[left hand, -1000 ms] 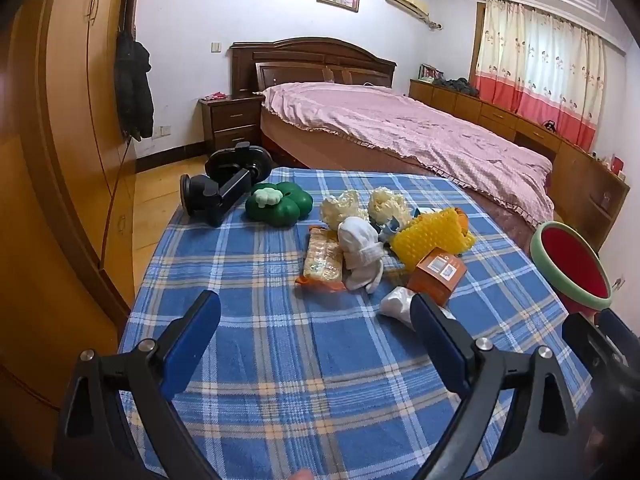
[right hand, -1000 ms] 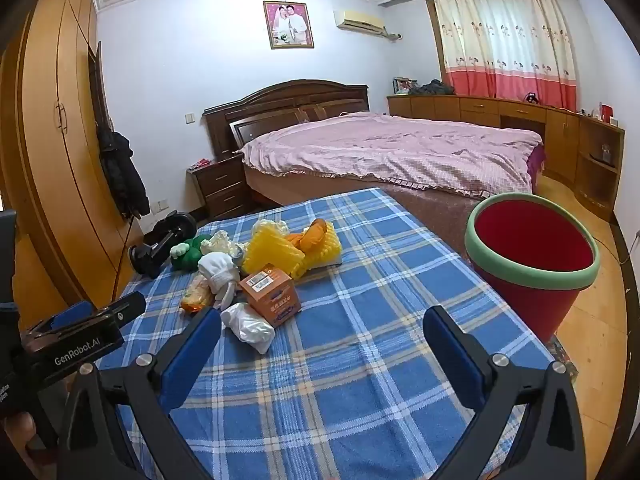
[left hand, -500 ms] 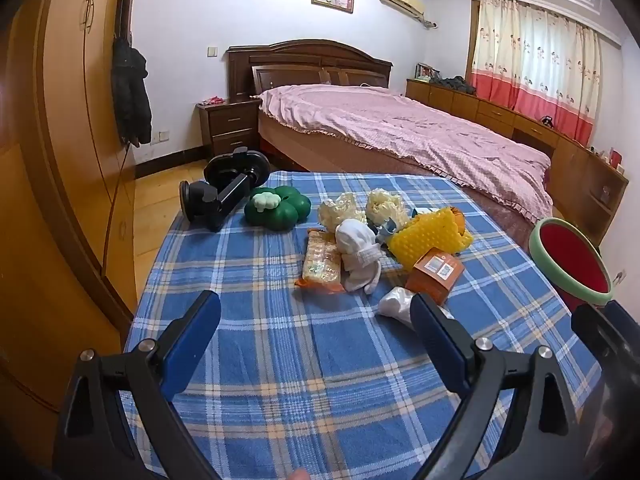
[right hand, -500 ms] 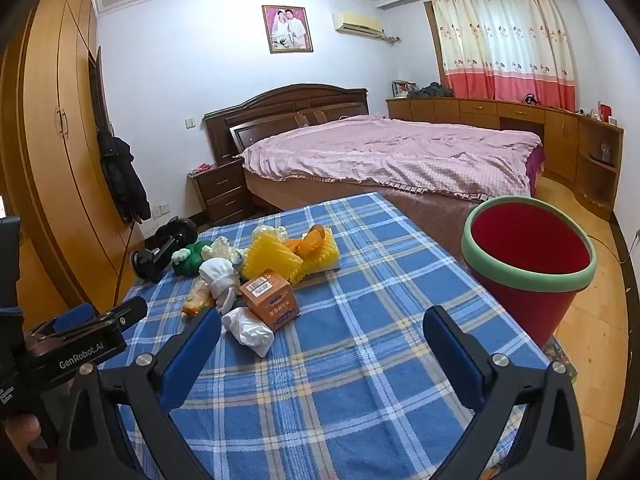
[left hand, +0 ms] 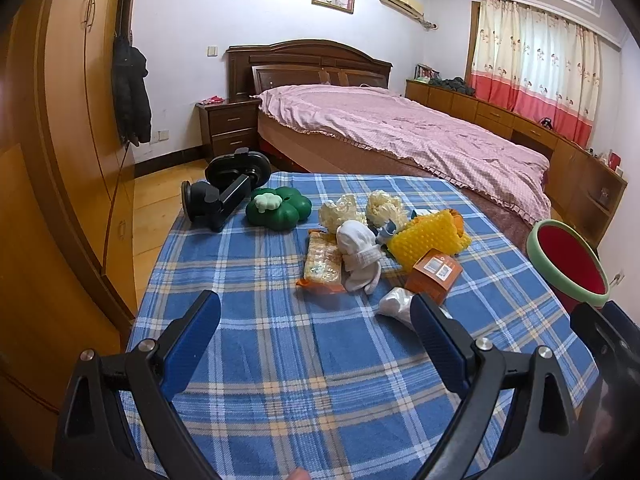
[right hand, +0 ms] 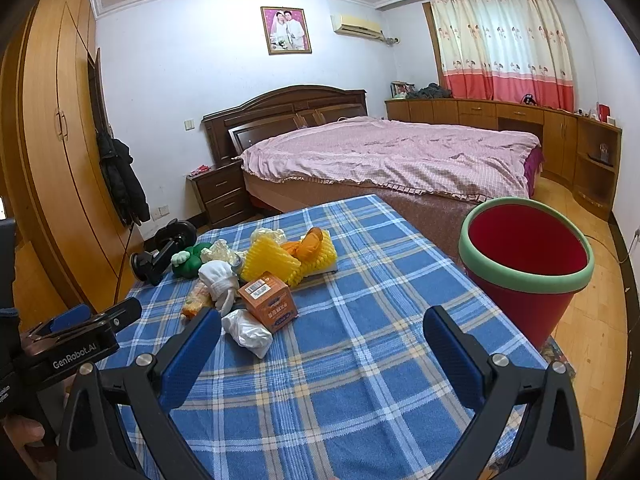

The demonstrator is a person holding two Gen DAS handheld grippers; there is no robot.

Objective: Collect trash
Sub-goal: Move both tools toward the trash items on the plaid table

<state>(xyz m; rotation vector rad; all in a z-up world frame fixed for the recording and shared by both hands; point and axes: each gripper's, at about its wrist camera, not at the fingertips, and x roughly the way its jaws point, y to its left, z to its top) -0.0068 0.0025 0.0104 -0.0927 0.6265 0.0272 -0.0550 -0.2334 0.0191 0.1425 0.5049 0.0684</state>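
Both grippers, left gripper (left hand: 316, 336) and right gripper (right hand: 322, 342), I hold spread and empty above the table's (right hand: 360, 380) near end. Trash sits clustered beyond: white wad (right hand: 247, 331) nearest, orange box (right hand: 268, 301) touching it. Red bin (right hand: 526, 264) stands beside the table, right.
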